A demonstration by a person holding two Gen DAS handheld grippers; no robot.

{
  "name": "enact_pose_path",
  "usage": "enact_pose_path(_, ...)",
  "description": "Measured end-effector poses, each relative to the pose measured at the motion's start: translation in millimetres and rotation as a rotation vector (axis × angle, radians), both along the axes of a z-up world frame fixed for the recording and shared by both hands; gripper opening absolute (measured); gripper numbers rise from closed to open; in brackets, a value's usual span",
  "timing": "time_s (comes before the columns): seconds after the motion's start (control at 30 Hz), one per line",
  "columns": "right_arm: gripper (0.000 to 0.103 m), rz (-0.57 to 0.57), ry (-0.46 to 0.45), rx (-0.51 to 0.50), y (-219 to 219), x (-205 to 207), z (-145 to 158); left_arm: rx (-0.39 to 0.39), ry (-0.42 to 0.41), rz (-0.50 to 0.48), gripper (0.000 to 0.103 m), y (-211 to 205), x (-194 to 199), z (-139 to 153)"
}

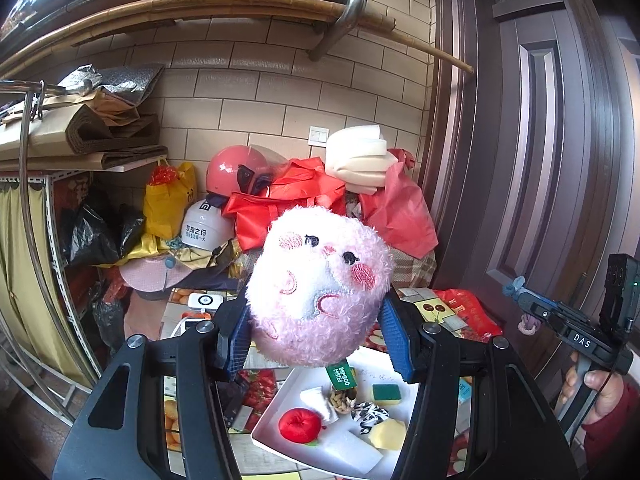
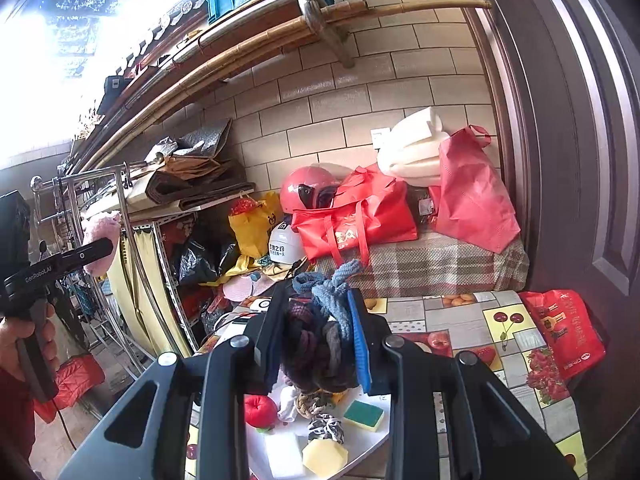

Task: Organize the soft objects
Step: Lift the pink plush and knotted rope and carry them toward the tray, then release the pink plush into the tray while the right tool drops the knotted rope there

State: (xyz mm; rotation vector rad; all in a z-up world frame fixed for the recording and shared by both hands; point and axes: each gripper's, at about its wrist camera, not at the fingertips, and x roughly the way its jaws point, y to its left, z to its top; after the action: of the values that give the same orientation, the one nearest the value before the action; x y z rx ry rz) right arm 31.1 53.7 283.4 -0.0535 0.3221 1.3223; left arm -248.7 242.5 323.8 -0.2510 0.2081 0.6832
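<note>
While my left tongs [image 1: 316, 336] pinch the pink plush toy [image 1: 320, 284] above the white tray [image 1: 280, 420], its fur squashes lightly; my right tongs [image 2: 318, 344] clamp the knotted rope toy [image 2: 324, 320] mid-knot, where it seems firmest, over the table [image 2: 472, 320].

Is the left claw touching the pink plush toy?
Touching. The left wrist view shows the left claw with both blue pads pressed into the pink plush toy's sides.
</note>
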Motion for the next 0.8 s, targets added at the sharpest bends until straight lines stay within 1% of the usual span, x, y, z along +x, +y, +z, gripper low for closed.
enact_pose_path(0.13, 0.029, 0.009, 0.022, -0.037, 16.0, 7.5, -13.8, -0.027, 0.046, 0.004, 0.056, 13.3, 20.0, -17.0)
enact_pose_path(0.27, 0.029, 0.01, 0.05, -0.079, 31.8, 15.0, -29.4, -0.064, 0.104, -0.006, 0.056, 25.1, 46.3, -42.5)
enact_pose_path(0.47, 0.029, 0.014, 0.098, -0.155, 58.6, 25.6, -58.2, -0.131, 0.234, -0.057, 0.056, 33.6, 96.1, -99.3)
enact_pose_path(0.57, 0.029, 0.027, 0.124, -0.208, 77.2, 27.9, -78.0, -0.156, 0.275, -0.083, 0.056, 32.0, 114.0, -124.8)
enact_pose_path(0.8, 0.029, 0.039, 0.144, -0.352, 120.7, 28.8, -131.8, -0.223, 0.434, -0.117, 0.056, 40.0, 158.5, -195.6)
